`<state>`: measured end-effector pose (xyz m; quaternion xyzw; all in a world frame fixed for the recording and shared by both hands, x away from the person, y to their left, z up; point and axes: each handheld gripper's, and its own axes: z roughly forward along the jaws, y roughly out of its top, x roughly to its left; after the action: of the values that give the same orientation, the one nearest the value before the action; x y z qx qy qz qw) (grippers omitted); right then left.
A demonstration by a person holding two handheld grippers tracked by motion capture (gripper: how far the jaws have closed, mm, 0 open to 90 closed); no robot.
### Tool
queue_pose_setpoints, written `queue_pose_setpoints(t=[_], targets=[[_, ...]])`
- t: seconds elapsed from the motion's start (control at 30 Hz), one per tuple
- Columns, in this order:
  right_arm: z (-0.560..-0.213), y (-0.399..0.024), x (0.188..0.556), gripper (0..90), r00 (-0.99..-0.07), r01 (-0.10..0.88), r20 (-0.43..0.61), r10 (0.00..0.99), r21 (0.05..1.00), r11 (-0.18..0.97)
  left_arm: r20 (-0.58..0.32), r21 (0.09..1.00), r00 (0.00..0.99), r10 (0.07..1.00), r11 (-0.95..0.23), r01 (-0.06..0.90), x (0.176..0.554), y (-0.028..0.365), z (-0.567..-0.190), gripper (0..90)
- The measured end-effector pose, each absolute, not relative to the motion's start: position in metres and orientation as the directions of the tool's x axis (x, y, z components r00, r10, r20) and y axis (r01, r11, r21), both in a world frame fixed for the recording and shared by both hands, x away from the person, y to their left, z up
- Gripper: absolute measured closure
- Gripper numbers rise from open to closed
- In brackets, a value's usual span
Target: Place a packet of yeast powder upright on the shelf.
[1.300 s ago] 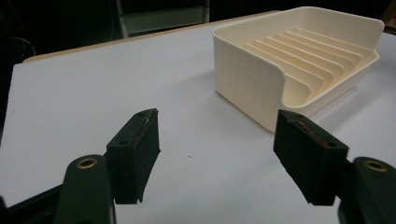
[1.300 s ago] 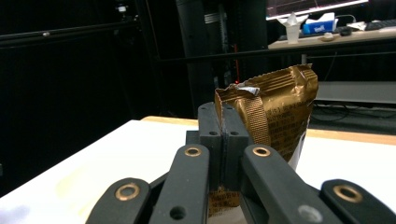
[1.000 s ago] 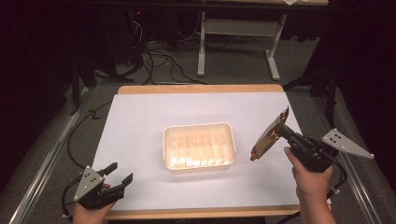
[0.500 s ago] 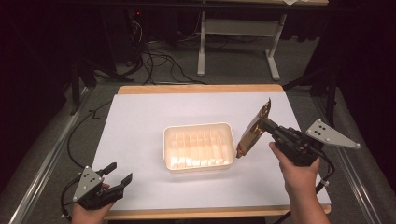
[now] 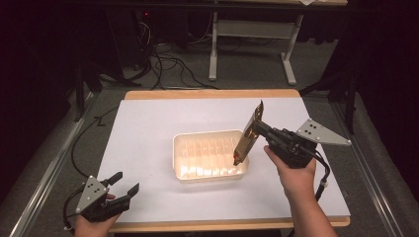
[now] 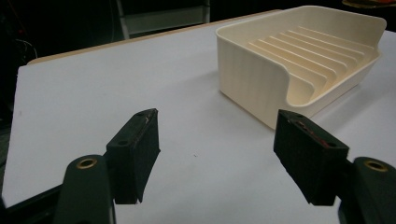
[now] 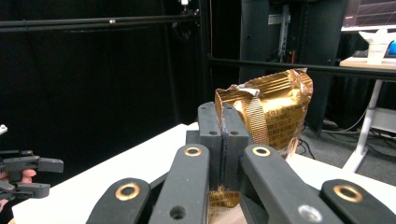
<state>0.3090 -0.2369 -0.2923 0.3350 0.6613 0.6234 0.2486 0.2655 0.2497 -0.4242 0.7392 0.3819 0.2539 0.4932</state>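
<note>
The worktop [image 5: 148, 148] is covered by a white sheet, with a strip of wood seen along its far and near edges. A cream tray [image 5: 210, 157] with a ribbed floor is set near the middle of the sheet, its long sides running across the worktop; in the left gripper view the same tray [image 6: 299, 60] is seen ahead and to the right, standing empty. The right tool [image 5: 260, 130] is held in a hand [image 5: 296, 175] over the right part of the worktop, just beside the tray's right end, and is pointed toward the tray. Its jaws are pressed together on a gold packet [image 5: 248, 136], which is gripped near its middle and is held steeply tilted, the upper end raised toward the far side and the lower, reddish end hung over the tray's right rim. In the right gripper view the packet [image 7: 275, 112] is seen crumpled above the closed right tool [image 7: 223, 135], with dark print on its face. The left tool [image 5: 123, 183] is held at the near left corner of the worktop, well apart from the tray, with its jaws spread wide and nothing between them; the left tool [image 6: 224, 154] is seen over bare white sheet.
</note>
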Motion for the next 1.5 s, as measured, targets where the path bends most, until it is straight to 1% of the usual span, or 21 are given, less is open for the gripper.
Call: queue_pose_setpoints(t=[0.23, 0.4, 0.63, 1.0, 1.33, 1.5], targets=[[-0.297, -0.226, 0.322, 90.0, -0.654, 0.154, 0.075, 0.753, 0.987, 0.036, 0.003, 0.923, 0.58, 0.814, -0.225, 0.312, 0.266, 0.25, -0.424, 31.6], [-0.301, -0.223, 0.331, 90.0, -0.639, 0.182, 0.066, 0.767, 0.981, 0.067, 0.003, 0.924, 0.579, 0.815, -0.224, 0.31, 0.266, 0.252, -0.423, 31.6], [-0.308, -0.228, 0.339, 90.0, -0.611, 0.208, 0.073, 0.788, 0.976, 0.071, 0.002, 0.925, 0.571, 0.821, -0.218, 0.311, 0.264, 0.256, -0.423, 31.5], [-0.315, -0.236, 0.351, 90.0, -0.587, 0.218, 0.056, 0.808, 0.972, 0.092, -0.003, 0.923, 0.536, 0.844, -0.204, 0.326, 0.254, 0.267, -0.424, 31.5], [-0.322, -0.233, 0.36, 90.0, -0.566, 0.235, 0.032, 0.824, 0.964, 0.125, 0.004, 0.921, 0.535, 0.845, -0.211, 0.327, 0.253, 0.267, -0.424, 31.5], [-0.326, -0.232, 0.363, 90.0, -0.557, 0.25, 0.038, 0.83, 0.96, 0.124, 0.001, 0.922, 0.535, 0.845, -0.208, 0.328, 0.253, 0.268, -0.424, 31.4]])
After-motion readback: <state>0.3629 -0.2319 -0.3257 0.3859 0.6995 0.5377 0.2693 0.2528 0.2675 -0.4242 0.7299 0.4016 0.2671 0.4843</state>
